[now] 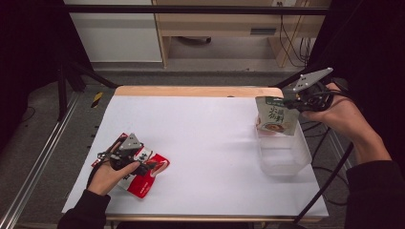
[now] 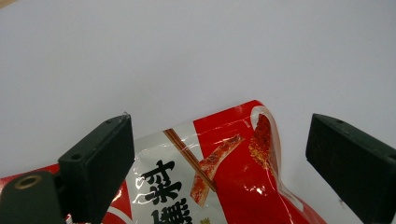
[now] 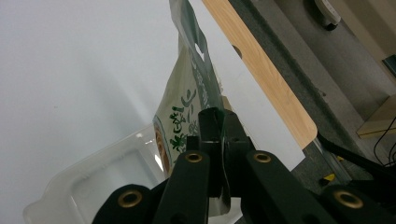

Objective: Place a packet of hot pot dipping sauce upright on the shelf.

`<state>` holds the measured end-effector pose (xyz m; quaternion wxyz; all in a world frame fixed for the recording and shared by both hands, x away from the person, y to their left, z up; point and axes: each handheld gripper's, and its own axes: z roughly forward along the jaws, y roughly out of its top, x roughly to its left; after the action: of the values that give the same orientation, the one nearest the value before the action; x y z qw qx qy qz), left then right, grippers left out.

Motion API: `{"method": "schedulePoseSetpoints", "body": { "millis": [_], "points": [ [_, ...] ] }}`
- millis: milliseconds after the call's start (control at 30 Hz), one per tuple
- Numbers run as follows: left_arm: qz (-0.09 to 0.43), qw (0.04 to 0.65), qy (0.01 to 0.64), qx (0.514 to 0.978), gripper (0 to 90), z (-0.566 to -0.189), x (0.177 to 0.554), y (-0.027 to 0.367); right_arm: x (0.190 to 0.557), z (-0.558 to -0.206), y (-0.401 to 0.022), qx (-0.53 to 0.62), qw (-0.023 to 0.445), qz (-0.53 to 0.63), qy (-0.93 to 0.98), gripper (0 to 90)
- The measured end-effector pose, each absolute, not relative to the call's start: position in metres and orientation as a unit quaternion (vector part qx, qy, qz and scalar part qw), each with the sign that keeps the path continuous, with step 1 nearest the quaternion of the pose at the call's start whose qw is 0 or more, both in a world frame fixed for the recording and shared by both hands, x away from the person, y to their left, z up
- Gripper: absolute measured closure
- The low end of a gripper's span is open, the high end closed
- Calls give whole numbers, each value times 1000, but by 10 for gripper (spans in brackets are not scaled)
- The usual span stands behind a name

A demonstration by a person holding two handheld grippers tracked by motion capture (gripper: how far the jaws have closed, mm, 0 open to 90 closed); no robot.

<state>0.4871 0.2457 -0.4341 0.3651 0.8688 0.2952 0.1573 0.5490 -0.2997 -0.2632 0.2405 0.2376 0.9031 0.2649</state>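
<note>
Dangling above clear bin (image 1: 282, 162), green packet (image 1: 276, 114) pinched by right gripper (image 1: 297, 99); left gripper (image 2: 219, 161) agape over red packet (image 2: 224, 177).

Red-and-silver snack bag (image 1: 143, 174), green-and-cream pouch (image 1: 277, 114), clear bin (image 1: 284, 157), white table (image 1: 200, 133).

The white table (image 1: 205, 143) lies open between the red packet (image 1: 145, 174) and the clear tub (image 1: 284, 155).

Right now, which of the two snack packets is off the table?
The green packet: the right claw holds it above the clear tub. The red packet lies flat between the open left claw.
</note>
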Motion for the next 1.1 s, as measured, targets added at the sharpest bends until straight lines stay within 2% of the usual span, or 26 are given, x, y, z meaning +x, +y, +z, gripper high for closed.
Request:
{"method": "schedulePoseSetpoints", "body": {
  "millis": [500,1100],
  "points": [
    [157,366,296,868,81,-434,487,246,557,-275,-308,244,229,264,905,900],
    [156,365,297,869,81,-434,488,247,567,-283,-301,219,239,261,909,900]
  ]
}}
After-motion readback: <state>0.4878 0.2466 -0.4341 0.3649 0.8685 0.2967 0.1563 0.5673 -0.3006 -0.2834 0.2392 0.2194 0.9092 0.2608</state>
